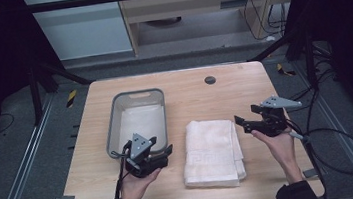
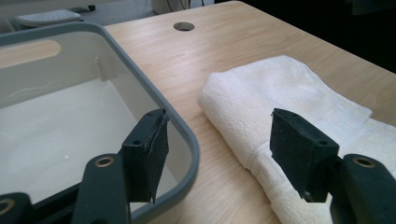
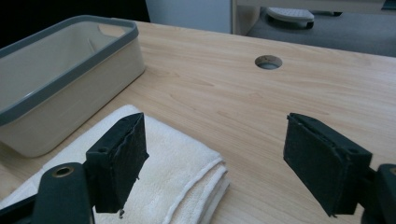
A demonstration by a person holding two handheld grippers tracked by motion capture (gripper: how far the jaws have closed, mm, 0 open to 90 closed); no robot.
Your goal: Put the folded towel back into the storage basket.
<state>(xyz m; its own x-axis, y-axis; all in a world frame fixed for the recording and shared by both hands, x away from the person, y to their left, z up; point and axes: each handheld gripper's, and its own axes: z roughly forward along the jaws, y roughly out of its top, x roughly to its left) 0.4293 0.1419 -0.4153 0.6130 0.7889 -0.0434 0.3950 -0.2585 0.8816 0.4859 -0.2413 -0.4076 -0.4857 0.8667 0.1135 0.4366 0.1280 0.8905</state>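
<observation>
A folded white towel [image 1: 213,150] [image 2: 280,98] [image 3: 173,172] lies on the wooden table [image 1: 199,97], right of a white bin with a grey rim [image 1: 112,123] [image 2: 154,93] [image 3: 70,70]. The bin looks empty. My left gripper [image 1: 162,150] [image 2: 222,154] is held at the bin's near right corner, between bin and towel; its jaws stand open with nothing between them. My right gripper [image 1: 246,114] [image 3: 219,163] hovers just off the towel's far right corner, its jaws open and empty, pointing toward the bin.
A round cable hole [image 1: 209,80] [image 2: 183,26] [image 3: 268,61] sits near the table's far edge. A black cable [image 1: 336,151] loops off the table's right side. Bare wood lies beyond the towel and right of the bin.
</observation>
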